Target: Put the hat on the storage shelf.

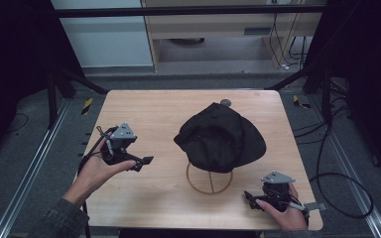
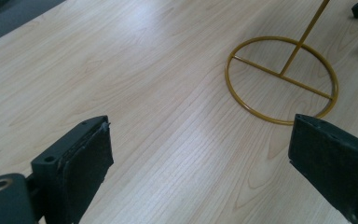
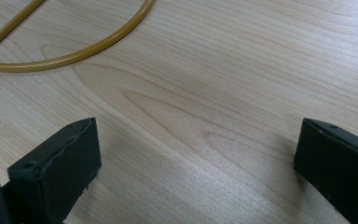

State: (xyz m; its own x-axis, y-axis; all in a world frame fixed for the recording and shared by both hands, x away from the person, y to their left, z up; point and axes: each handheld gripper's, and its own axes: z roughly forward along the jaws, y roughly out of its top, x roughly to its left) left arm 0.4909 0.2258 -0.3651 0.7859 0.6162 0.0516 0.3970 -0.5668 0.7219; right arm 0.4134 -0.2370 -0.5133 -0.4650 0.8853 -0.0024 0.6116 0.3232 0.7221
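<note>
Wide-spread fingers (image 2: 84,163) frame the stand (image 2: 282,79); overhead, cap (image 1: 221,136).

Black cap (image 1: 221,136) perched atop gold wire stand (image 1: 209,179), ring base flat on table, mid-table, upright

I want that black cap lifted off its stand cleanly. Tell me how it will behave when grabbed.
The cap looks like soft fabric draped over the stand, so it will probably flop and crease when pinched. It seems light. The wire stand has a thin ring base and a slim rod, so it may tip or slide if the cap drags sideways; lifting straight up looks safer.
</note>
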